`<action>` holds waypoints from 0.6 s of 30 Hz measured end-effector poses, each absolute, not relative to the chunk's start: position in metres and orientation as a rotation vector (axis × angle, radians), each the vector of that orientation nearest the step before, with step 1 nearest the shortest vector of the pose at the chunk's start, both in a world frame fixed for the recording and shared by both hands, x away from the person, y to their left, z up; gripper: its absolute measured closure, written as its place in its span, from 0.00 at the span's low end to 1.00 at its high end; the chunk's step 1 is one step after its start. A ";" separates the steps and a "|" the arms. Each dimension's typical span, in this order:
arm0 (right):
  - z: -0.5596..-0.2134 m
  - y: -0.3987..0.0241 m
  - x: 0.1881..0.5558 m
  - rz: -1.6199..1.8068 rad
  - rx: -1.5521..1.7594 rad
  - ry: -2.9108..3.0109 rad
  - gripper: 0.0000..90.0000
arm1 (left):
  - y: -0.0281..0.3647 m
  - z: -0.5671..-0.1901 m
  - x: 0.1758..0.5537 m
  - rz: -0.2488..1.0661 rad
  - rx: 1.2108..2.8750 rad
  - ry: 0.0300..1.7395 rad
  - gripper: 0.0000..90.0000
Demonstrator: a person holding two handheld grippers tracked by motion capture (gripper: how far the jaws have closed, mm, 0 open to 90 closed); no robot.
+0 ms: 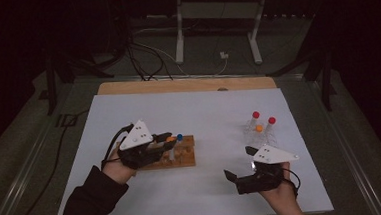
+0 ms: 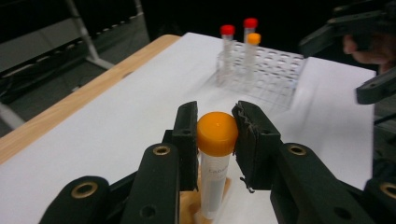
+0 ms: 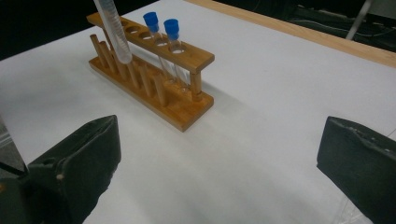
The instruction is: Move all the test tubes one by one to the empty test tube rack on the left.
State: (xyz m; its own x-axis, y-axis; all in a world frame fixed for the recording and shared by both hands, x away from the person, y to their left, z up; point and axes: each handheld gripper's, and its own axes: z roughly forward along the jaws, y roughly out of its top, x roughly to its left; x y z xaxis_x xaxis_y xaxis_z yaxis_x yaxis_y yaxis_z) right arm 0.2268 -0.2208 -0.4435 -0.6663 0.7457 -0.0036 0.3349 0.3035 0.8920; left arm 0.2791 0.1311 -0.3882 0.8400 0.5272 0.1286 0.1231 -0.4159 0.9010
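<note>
One orange-capped tube (image 2: 215,154) between left gripper (image 2: 215,140) pads.

Wooden rack (image 1: 179,153) stands left of the clear rack (image 1: 260,136) on the table (image 1: 203,106).

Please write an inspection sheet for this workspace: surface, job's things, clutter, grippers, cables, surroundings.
Surface: white sheet on a wooden table.
Job's things: orange-capped tube lifted over the wooden rack; two blue-capped tubes stand in that rack; clear rack holds two red-capped tubes and one orange-capped.
Clutter: nothing seen.
Grippers: left gripper shut on the orange-capped tube; right gripper open, nothing between its jaws.
Cables: loose cables on the floor beyond the table.
Surroundings: dark room, white stand legs.
</note>
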 end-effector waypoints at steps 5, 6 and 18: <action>-0.443 -0.222 0.227 1.321 0.958 2.161 0.00 | 0.143 -0.386 0.286 0.511 1.964 0.527 0.80; -0.443 -0.222 0.226 1.318 0.958 2.158 0.00 | 0.145 -0.385 0.288 0.518 1.958 0.531 0.80; -0.442 -0.224 0.227 1.326 0.956 2.151 0.00 | 0.155 -0.385 0.308 0.588 1.879 0.590 0.80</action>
State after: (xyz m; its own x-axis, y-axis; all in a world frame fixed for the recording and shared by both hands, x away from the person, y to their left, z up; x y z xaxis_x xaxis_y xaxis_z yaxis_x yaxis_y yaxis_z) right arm 0.2270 -0.2245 -0.4424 -0.6662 0.7457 -0.0088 0.3272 0.3028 0.8951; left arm 0.3081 0.1554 -0.3847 0.7591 0.6380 0.1294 0.1316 -0.3451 0.9293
